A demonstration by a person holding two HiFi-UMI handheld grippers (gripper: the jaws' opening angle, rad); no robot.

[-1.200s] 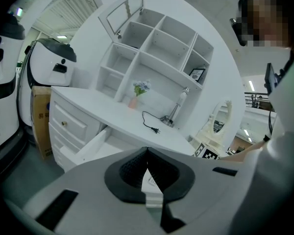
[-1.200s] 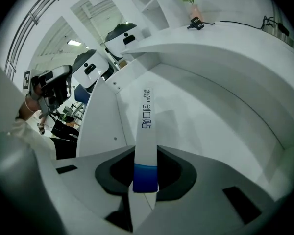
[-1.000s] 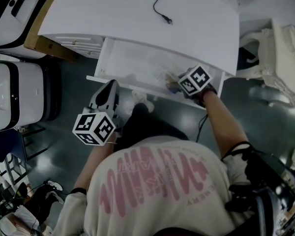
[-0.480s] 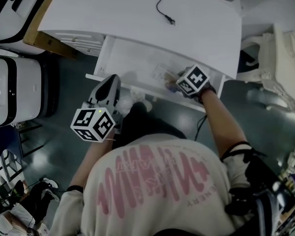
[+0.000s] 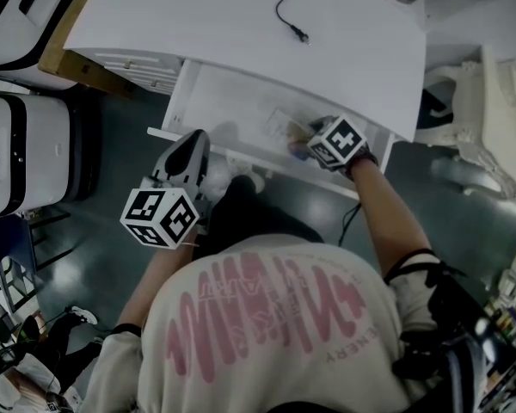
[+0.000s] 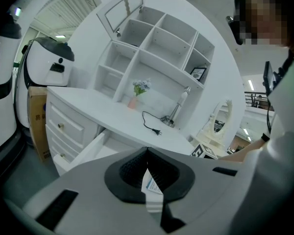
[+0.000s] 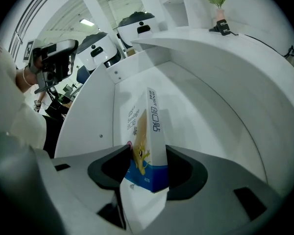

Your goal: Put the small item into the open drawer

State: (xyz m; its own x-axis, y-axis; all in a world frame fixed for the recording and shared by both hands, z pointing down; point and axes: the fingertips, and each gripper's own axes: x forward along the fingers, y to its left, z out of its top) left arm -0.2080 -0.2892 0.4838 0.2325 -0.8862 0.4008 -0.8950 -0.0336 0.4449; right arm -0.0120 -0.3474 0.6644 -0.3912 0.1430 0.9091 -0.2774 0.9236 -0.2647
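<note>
While the right tool (image 7: 148, 166) has just been spreading its jaws, the small box (image 7: 145, 131) stands loose between them, on edge inside the open drawer (image 7: 210, 116). It is white, with a blue base and a yellow cartoon figure. The head view hides it behind the marker cube (image 5: 337, 140). The left tool (image 6: 148, 173) stays out of the drawer, clenched, short of the counter (image 6: 88, 104).

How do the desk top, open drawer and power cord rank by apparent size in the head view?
Largest: desk top.
Next: open drawer.
Smallest: power cord, a thin line lying on the top.
</note>
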